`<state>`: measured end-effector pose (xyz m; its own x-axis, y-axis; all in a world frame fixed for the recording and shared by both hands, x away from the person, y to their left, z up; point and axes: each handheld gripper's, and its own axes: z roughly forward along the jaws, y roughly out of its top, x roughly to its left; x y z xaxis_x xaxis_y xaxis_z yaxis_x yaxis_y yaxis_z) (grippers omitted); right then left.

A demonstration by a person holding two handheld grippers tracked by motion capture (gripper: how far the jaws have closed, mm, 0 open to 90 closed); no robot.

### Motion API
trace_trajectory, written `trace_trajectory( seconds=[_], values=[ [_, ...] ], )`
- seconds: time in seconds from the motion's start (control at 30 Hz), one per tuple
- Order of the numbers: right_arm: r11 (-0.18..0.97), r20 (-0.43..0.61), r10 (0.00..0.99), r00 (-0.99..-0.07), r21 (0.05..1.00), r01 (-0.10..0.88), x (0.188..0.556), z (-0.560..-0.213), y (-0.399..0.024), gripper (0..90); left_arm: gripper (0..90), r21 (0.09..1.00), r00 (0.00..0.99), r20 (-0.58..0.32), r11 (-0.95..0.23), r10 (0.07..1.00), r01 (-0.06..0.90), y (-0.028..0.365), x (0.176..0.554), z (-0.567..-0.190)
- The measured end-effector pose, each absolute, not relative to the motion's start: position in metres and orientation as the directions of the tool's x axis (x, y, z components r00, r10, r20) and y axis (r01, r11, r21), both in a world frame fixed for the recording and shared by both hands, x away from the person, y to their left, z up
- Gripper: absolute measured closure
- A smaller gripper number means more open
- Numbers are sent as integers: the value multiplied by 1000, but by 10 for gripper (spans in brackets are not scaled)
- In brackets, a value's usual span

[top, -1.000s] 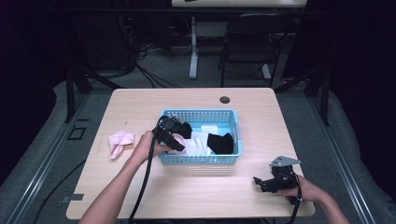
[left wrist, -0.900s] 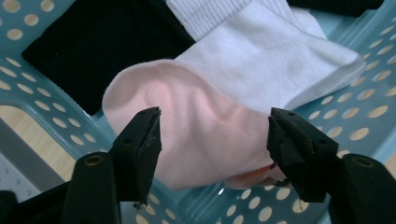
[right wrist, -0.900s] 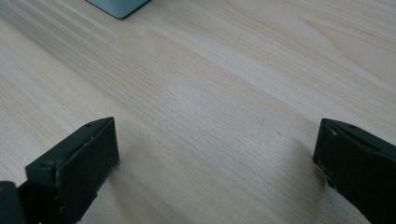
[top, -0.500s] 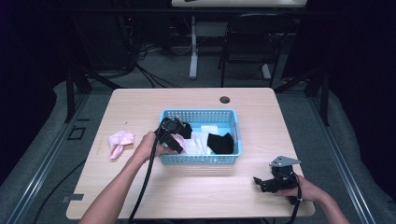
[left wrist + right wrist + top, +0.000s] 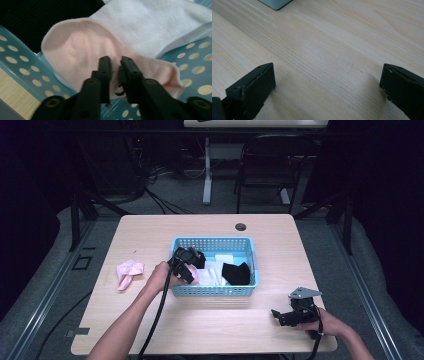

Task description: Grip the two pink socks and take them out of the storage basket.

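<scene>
High view: left gripper (image 5: pixel 191 265) dipped into the left end of the light-blue perforated plastic basket (image 5: pixel 214 291) at the table's middle; right gripper (image 5: pixel 291 314) resting on the pale wooden table (image 5: pixel 150 330) at the near right corner.

Left gripper view: jaws just closing, nearly together, pinching a fold of the pale pink cotton sock (image 5: pixel 82 52) lying on the basket floor beside a white cloth (image 5: pixel 155 22).

Right gripper view: jaws spread wide over bare tabletop, holding nothing.

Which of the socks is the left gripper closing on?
The pink sock in the blue basket. The left gripper has just been closing its fingers on it, while the white sock, black sock and the pink one on the table lie untouched.
</scene>
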<state>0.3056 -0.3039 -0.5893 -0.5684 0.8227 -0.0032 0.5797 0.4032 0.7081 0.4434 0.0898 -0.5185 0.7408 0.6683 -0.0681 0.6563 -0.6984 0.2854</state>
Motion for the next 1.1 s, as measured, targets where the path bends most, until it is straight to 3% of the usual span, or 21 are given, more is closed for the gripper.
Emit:
trace_trajectory(
  seconds=[0.17,0.67,1.1],
  values=[
    [403,-3,823,-568,708,580,306,-589,-304,0,886,286,747,-48,-708,663,646,90,443,-517],
    [402,-2,823,-568,708,581,306,-589,-304,0,893,416,727,-3,-660,687,626,107,440,-480],
    [403,-2,823,-568,708,580,306,-589,-304,0,893,457,733,-7,-650,680,607,107,440,-456]
  ],
)
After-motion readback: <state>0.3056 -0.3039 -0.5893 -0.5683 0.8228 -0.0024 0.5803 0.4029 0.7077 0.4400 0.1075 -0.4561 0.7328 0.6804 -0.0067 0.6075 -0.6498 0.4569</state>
